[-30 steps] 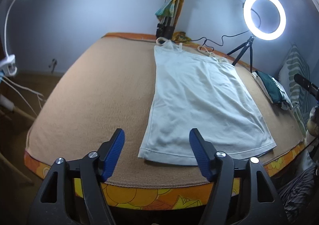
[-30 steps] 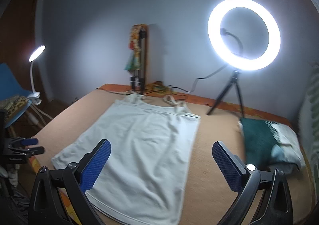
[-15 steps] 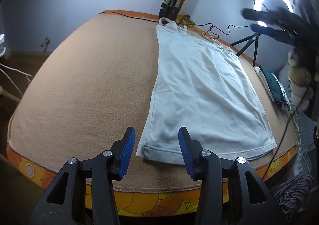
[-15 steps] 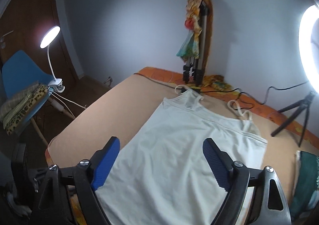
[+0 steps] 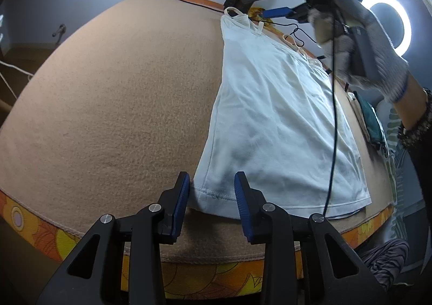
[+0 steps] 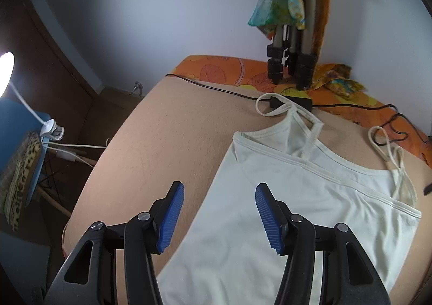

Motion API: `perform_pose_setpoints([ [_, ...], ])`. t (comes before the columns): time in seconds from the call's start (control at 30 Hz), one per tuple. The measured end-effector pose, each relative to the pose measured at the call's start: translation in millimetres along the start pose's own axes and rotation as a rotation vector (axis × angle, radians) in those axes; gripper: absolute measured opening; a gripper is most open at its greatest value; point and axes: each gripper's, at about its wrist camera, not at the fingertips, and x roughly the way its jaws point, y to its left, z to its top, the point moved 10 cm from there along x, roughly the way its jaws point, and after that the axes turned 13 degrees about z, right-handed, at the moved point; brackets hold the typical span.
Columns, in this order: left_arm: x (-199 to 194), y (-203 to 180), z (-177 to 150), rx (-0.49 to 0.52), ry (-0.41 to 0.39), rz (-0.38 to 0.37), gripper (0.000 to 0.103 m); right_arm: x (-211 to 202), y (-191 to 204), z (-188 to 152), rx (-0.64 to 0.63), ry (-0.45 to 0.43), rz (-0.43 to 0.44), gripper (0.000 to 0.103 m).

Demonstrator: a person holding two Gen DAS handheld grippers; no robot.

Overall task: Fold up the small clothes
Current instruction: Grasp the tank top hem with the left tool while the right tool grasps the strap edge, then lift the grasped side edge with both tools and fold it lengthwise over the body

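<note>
A white strappy top [image 5: 272, 121] lies flat on the tan blanket [image 5: 121, 105], straps at the far end. My left gripper [image 5: 212, 191] is low at the near hem. Its jaws are closing, and the hem's left corner lies between the blue pads [image 5: 181, 197] without being pinched. My right gripper [image 6: 218, 187] hovers over the top's left side edge, a little short of the left strap [image 6: 272, 113]. Its jaws are closing with nothing pressed between them. The left wrist view shows a gloved hand [image 5: 378, 43] holding the right gripper above the strap end.
Tripod legs [image 6: 289, 62] draped with a colourful cloth stand at the far edge, and a black cable [image 6: 216, 89] runs past them. A ring light [image 5: 386, 24] and a folded green cloth [image 5: 370, 116] are at the right. A blue chair [image 6: 16, 126] with a clip lamp stands off the left edge.
My left gripper sank toward the hem corner and its jaws narrowed. My right gripper swept left across the top to the strap end and narrowed too. The gloved hand came into the left wrist view.
</note>
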Motion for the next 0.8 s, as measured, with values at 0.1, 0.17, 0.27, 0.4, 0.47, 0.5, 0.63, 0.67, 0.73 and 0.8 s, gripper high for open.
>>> perform_pose_setpoints([
  [0.1, 0.8, -0.3, 0.6, 0.005, 0.000, 0.001, 0.031, 19.9, -4.6, 8.5, 0.027, 0.009, -0.003, 0.054],
  [0.17, 1.1, -1.7, 1.0, 0.018, -0.005, 0.012, 0.031, 32.8, -7.5, 10.8, 0.044, 0.025, -0.004, 0.052],
  [0.27, 1.6, -3.4, 2.1, 0.020, -0.006, 0.010, 0.031, 49.9, -14.6, 14.5, 0.040, 0.047, -0.046, 0.048],
  [0.4, 2.2, -4.5, 3.4, 0.017, -0.004, 0.008, 0.031, 63.6, -18.1, 20.9, 0.014, 0.066, -0.093, 0.047],
  [0.47, 2.3, -4.7, 3.9, 0.017, -0.003, 0.006, 0.031, 68.7, -17.8, 21.8, -0.012, 0.084, -0.126, 0.044],
  [0.5, 3.1, -4.4, 4.0, 0.017, -0.003, 0.006, 0.031, 70.8, -18.6, 22.4, -0.026, 0.094, -0.145, 0.043],
  [0.63, 5.0, -6.1, 3.2, 0.007, 0.015, -0.021, 0.019, 76.9, -23.3, 24.7, -0.048, 0.121, -0.185, 0.040],
  [0.67, 5.2, -6.5, 2.6, 0.005, 0.017, -0.026, 0.016, 77.7, -24.4, 24.9, -0.056, 0.133, -0.197, 0.040],
  [0.73, 5.6, -8.7, 1.7, 0.005, 0.021, -0.038, 0.012, 80.6, -26.9, 24.4, -0.072, 0.157, -0.216, 0.037],
  [0.8, 5.5, -8.6, 2.4, 0.000, 0.021, -0.047, 0.010, 84.4, -27.7, 21.7, -0.099, 0.182, -0.238, 0.036],
])
